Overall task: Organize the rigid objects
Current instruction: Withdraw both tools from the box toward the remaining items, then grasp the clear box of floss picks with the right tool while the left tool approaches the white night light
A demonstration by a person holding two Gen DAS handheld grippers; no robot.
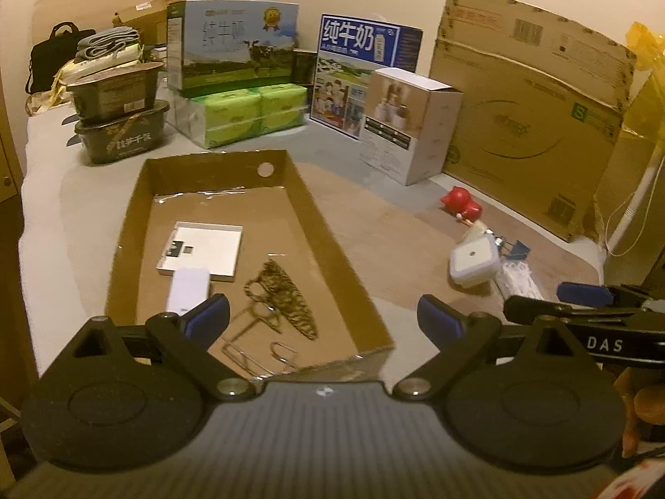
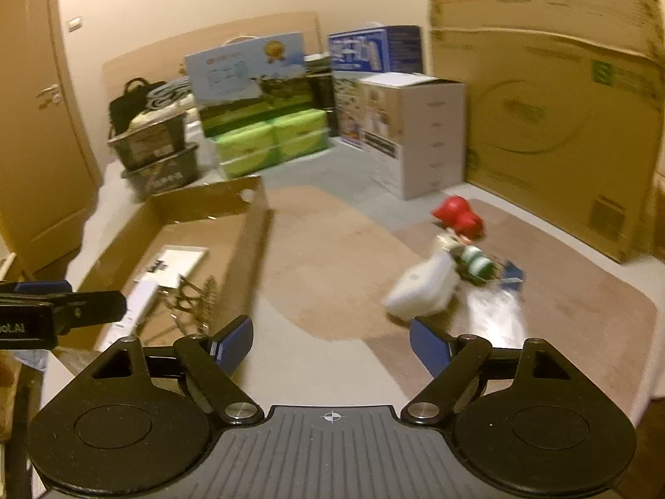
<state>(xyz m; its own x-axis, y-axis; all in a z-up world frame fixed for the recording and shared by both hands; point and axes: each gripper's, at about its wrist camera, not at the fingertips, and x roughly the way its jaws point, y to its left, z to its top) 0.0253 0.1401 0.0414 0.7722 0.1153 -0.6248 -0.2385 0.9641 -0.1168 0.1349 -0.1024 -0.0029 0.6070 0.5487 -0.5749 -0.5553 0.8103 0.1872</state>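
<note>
While both grippers point(image 1: 323, 318) point(image 2: 331, 343) gape empty, milk cartons point(image 1: 232, 45) and a white box point(image 1: 409, 124) crowd behind the tray point(image 1: 316, 224).

In your right wrist view, motion blur smears the red-capped figure point(image 2: 459, 216) and white device point(image 2: 419, 289), while your left hand-held gripper point(image 1: 323, 320) hides the near corner of the cardboard tray point(image 1: 332, 249).

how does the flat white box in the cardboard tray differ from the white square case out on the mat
The flat white box is thin with sharp corners; the white square case is thicker with rounded corners. The box lies inside the cardboard tray; the case sits outside it on the mat, in a cluster of small items. The box bears a dark label; the case has a small central dot. Both are white and lie flat.
</note>
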